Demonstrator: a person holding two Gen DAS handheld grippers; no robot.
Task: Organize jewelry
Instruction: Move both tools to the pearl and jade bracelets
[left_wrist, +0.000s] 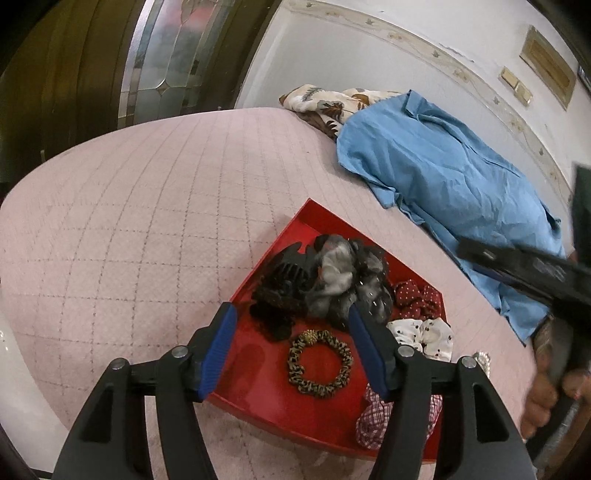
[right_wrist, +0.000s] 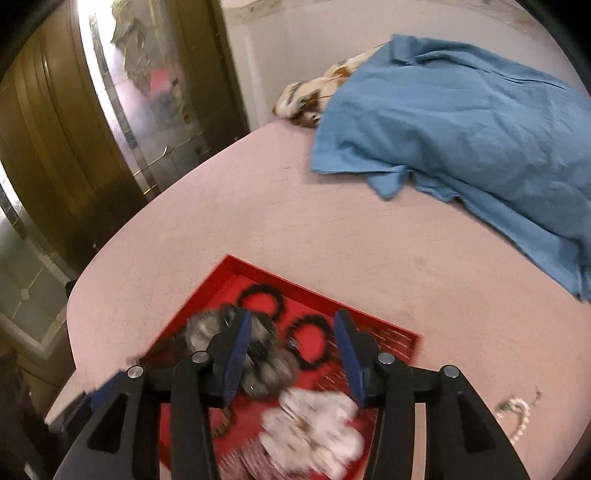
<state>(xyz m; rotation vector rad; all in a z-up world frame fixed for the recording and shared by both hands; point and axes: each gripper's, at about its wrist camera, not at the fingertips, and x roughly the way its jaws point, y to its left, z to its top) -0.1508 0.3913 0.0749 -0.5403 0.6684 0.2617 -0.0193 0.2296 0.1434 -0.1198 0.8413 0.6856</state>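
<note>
I see a bed (left_wrist: 147, 221) under a pink quilted cover, carrying a red tray (left_wrist: 258, 380) near its front edge, a blue cloth (left_wrist: 443, 173) along its right side over a leaf-print fabric (left_wrist: 325, 103) at the far corner.

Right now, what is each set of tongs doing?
Left tongs: open, holding nothing, above the red tray.
Right tongs: open, holding nothing, above the same tray.
</note>
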